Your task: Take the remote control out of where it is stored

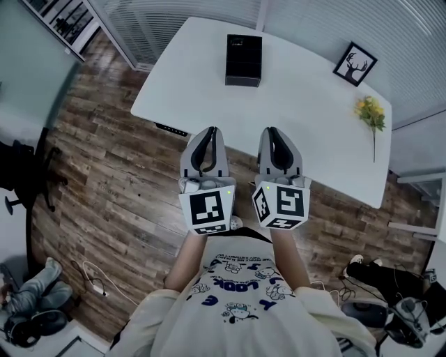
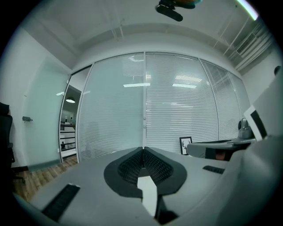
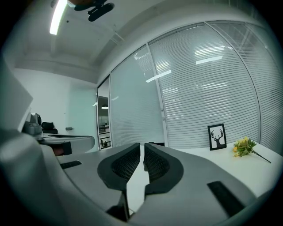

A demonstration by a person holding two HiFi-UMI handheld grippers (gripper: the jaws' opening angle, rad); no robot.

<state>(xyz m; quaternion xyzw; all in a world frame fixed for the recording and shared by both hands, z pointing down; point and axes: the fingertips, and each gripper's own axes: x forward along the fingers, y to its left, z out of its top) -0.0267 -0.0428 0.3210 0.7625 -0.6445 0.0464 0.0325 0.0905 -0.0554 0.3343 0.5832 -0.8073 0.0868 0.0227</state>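
Tools are hanging side by side on the near side of the black box [image 1: 244, 60], both pointing toward it across the near edge of the white desk [image 1: 313, 104] that is carrying it. The left tool [image 1: 212, 130] is pressing its jaws together at the tips, and nothing is lying between the ribbed pads in the left gripper view. The right tool [image 1: 272, 129] is hovering just beside it, a little to the right of the box in the head view. Its jaws are also closing on nothing, with only a thin slit showing between the pads in the right gripper view. Both tools are sitting well apart from the box, and neither is touching it.

The box is resting flat toward the far side of the desk with its top facing up and its inside hidden. The remote control is showing in no view.

To the right of the box, a framed deer picture [image 1: 355, 64] is standing upright. Yellow flowers [image 1: 370, 111] are lying further right of the box and nearer the person [image 1: 240, 307] than the picture. Behind the box, slatted blinds [image 1: 209, 17] are covering a glass wall. Left of the box, a wooden floor [image 1: 118, 188] is spreading out beyond the desk's edge.
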